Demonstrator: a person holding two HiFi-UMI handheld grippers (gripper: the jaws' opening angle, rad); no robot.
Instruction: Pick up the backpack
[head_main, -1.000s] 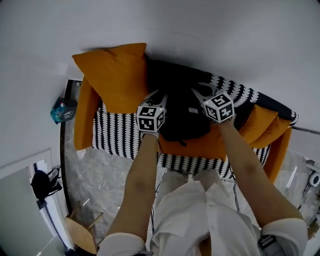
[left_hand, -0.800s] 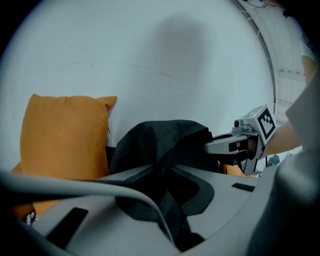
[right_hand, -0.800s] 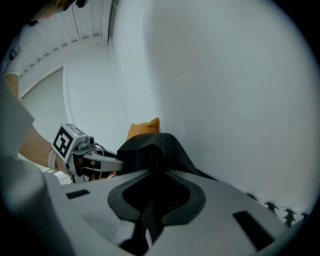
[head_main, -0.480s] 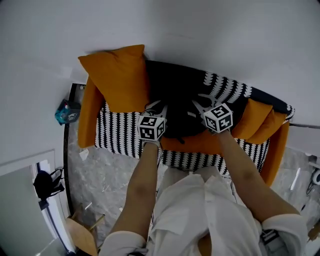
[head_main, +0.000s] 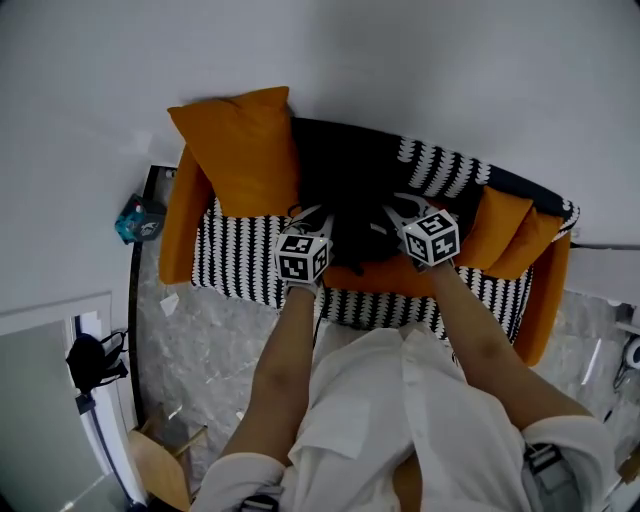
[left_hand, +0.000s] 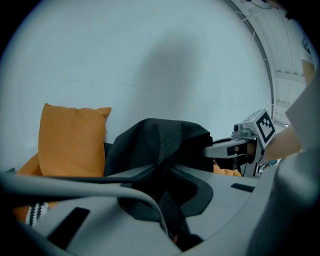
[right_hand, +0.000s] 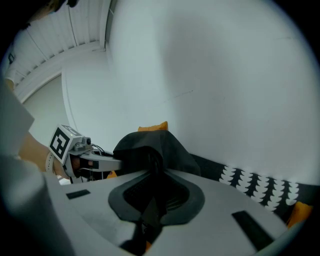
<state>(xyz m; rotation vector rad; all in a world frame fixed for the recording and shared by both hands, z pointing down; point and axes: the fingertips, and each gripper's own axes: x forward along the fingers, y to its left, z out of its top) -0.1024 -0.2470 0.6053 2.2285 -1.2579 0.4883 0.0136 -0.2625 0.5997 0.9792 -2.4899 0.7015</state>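
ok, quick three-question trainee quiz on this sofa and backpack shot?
1. True or false: the right gripper is shut on the black fabric backpack.
2. What covers the orange sofa's seat? A black-and-white patterned throw; B plain blue blanket; C nothing.
3. Fill in: the big square cushion at the sofa's head-view left end is ____.
Key: 1 true; 2 A; 3 orange.

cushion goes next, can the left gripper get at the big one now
Probably not: the left gripper, jaws closing on the backpack, is busy, though the cushion stands uncovered beside it.
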